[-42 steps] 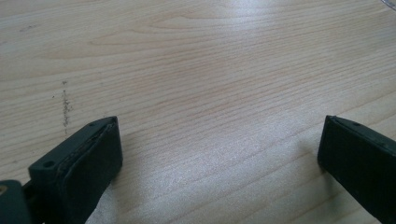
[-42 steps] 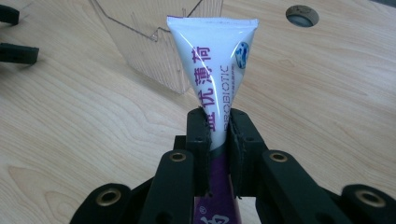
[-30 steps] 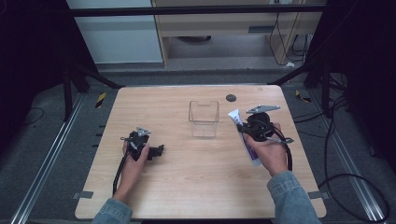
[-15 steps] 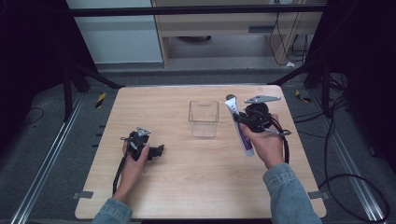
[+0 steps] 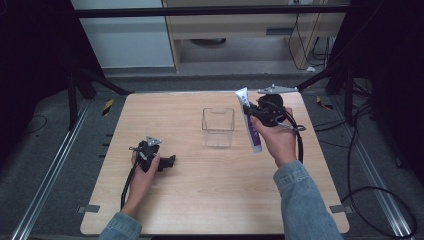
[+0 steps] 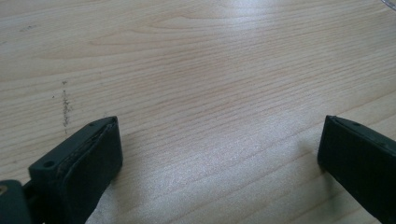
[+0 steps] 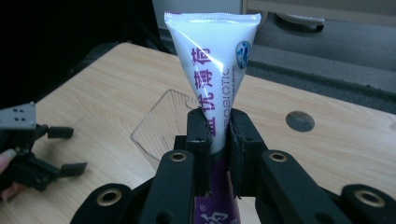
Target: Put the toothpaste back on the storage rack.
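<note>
A white and purple toothpaste tube [image 5: 250,125] hangs above the table's right side, flat end up, with my right gripper [image 5: 251,113] shut on its middle. In the right gripper view the two black jaws pinch the tube [image 7: 212,74] near the gripper's [image 7: 218,140] tips. A clear square container [image 5: 218,126] stands on the table just left of the tube and shows as a faint outline [image 7: 161,126] beneath it. My left gripper [image 5: 170,162] rests on the table at the left, open, its pads [image 6: 93,158] wide apart over bare wood.
The light wooden table [image 5: 200,200] has a small dark round hole [image 7: 300,121] near its far edge. Black frame legs and rails stand around it. A wooden cabinet lies beyond the far edge.
The right gripper has lifted the tube off the table and carried it up and toward the far edge, beside the container. The left gripper has stayed put.
</note>
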